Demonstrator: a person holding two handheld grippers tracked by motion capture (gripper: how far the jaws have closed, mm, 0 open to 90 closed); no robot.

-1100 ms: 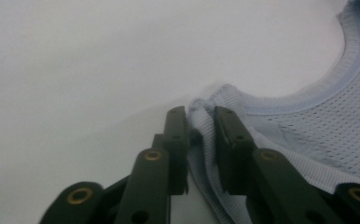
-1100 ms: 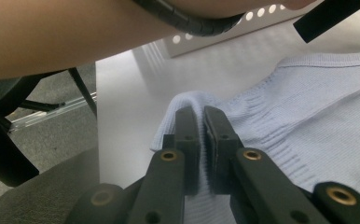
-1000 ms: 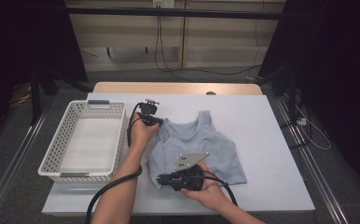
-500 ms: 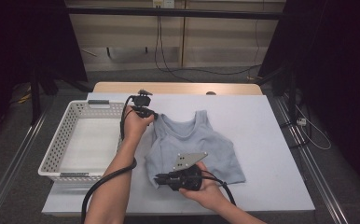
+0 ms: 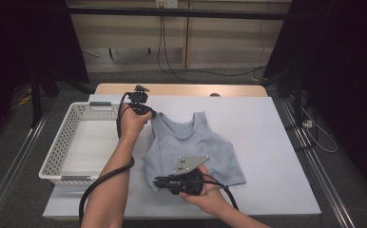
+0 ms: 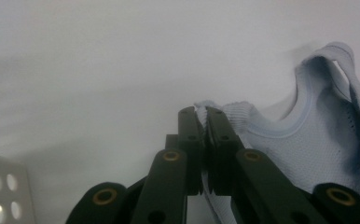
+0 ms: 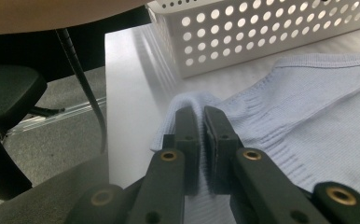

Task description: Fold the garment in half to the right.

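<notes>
A light blue knit tank top (image 5: pixel 196 147) lies on the white table (image 5: pixel 272 128), neck toward the far side. My left gripper (image 5: pixel 154 114) is shut on its left shoulder strap and holds that strap raised off the table; in the left gripper view the jaws (image 6: pixel 201 109) pinch the strap's end, with the rest of the top (image 6: pixel 308 154) trailing to the right. My right gripper (image 5: pixel 156 182) is shut on the near left corner of the hem. In the right gripper view the ribbed hem (image 7: pixel 192 100) folds over the shut jaws (image 7: pixel 200 109).
A white perforated basket (image 5: pixel 58 152) stands empty to the left of the top, close to my left forearm; its wall (image 7: pixel 262 32) rises just beyond the hem. The table's near edge (image 7: pixel 107 116) drops to the floor beside my right gripper. A black cable (image 5: pixel 101 183) trails from the left gripper.
My left hand has risen and drawn toward the far left with the strap, pulling that shoulder of the top up and taut. The right gripper has stayed on the hem.
</notes>
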